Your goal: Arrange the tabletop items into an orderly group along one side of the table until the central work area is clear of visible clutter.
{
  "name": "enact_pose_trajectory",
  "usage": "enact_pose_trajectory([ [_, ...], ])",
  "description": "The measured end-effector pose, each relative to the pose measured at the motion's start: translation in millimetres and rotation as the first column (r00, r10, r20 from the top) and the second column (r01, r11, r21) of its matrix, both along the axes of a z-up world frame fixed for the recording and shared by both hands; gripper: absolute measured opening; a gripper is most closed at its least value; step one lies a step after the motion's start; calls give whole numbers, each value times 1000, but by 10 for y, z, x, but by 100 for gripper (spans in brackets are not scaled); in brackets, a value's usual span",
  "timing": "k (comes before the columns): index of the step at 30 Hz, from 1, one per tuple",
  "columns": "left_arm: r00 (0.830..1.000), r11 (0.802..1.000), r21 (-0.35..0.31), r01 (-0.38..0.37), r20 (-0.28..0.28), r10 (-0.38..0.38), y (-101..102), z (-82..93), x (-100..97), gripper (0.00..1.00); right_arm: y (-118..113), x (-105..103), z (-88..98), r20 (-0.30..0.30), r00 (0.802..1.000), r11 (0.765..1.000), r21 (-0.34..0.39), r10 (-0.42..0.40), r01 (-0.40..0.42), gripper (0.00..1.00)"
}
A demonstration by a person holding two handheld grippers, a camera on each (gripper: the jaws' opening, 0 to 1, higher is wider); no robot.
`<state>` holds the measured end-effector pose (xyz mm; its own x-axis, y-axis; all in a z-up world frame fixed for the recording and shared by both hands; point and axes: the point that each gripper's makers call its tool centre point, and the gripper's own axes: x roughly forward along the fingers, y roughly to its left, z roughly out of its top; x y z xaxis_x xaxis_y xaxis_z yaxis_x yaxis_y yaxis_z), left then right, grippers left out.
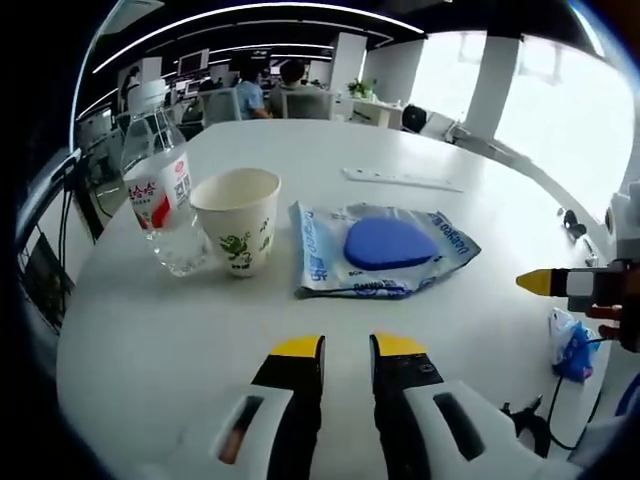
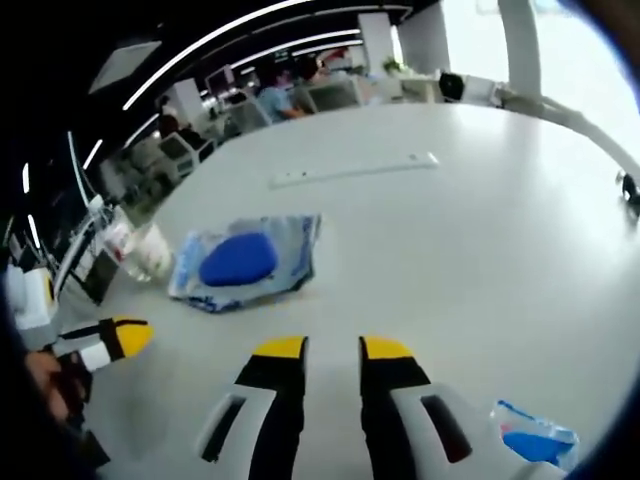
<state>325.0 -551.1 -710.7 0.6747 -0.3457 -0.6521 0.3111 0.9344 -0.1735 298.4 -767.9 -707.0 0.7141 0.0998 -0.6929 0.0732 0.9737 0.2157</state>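
**Grouped items at tabletop's far left; tip risk**

Both our grippers, left gripper (image 1: 346,347) & right gripper (image 2: 332,348), hover empty w/ jaws spread. Clear plastic water bottle (image 1: 160,200), white paper cup (image 1: 238,220) & blue sponge in clear wrapper (image 1: 380,247) sit close together. A careless nudge could topple bottle/cup.

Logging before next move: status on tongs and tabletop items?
Left tongs and right tongs open, empty. Bottle, paper cup, blue packet grouped together. Second small packet apart by right tongs. Nothing blocking.
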Motion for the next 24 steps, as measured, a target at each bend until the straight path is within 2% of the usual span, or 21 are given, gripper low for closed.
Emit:
enact_pose_trajectory([
  [13, 1000, 1000, -10, 20, -5, -21, -44, 17, -251, 17, -15, -378, 15, -2, 1000, 1000, -22, 16, -16, 18],
  [24, 998, 998, -30, 53, 19, -52, -94, 102, -380, 21, -34, -614, 92, 10, 1000, 1000, -29, 12, -11, 20],
])
